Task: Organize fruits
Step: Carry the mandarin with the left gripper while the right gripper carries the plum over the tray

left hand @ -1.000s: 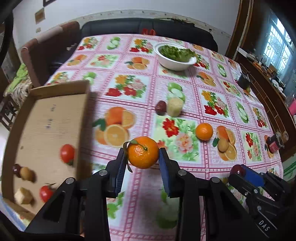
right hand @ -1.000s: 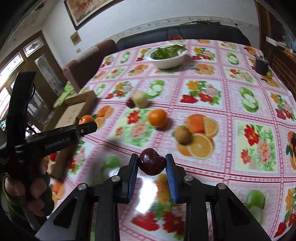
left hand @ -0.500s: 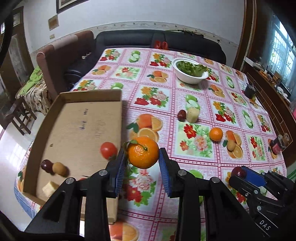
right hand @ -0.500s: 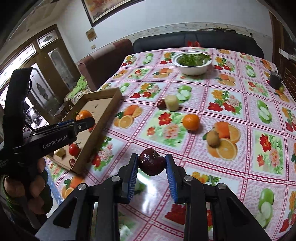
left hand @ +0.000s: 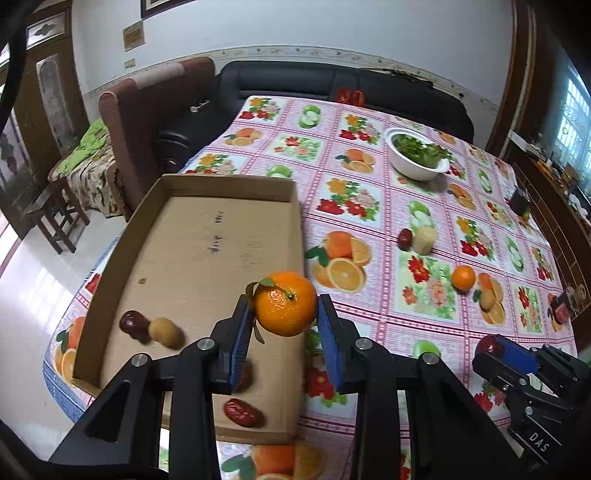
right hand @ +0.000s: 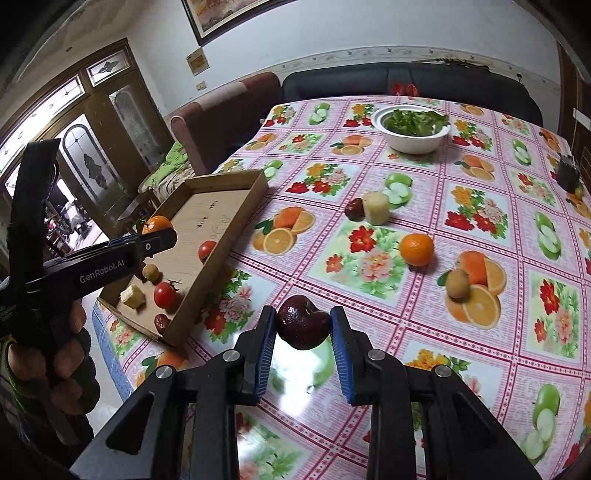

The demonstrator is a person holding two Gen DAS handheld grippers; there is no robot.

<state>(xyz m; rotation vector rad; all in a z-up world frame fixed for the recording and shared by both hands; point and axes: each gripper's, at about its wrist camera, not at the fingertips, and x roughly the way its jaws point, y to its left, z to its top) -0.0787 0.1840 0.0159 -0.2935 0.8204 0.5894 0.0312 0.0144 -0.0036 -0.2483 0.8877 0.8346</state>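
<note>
Between the blue pads (left hand: 239,341) is an orange mandarin (left hand: 286,303); behind, a brown cardboard box (left hand: 207,236). The tablecloth (right hand: 406,317) is pink with fruit squares.

Your cardboard tray (left hand: 221,236) lies bare toward its far edge; a dark fruit (left hand: 132,322), kiwi (left hand: 164,331) and red date (left hand: 242,411) crowd its near edge.

This is a home, in a living and dining room. A big table (right hand: 424,369) wears a pink cloth with fruit pictures. A black sofa (left hand: 332,83) and a brown armchair (left hand: 147,110) stand behind it. A picture (right hand: 229,13) hangs on the white wall. A wooden door (right hand: 107,122) has glass panes.
</note>
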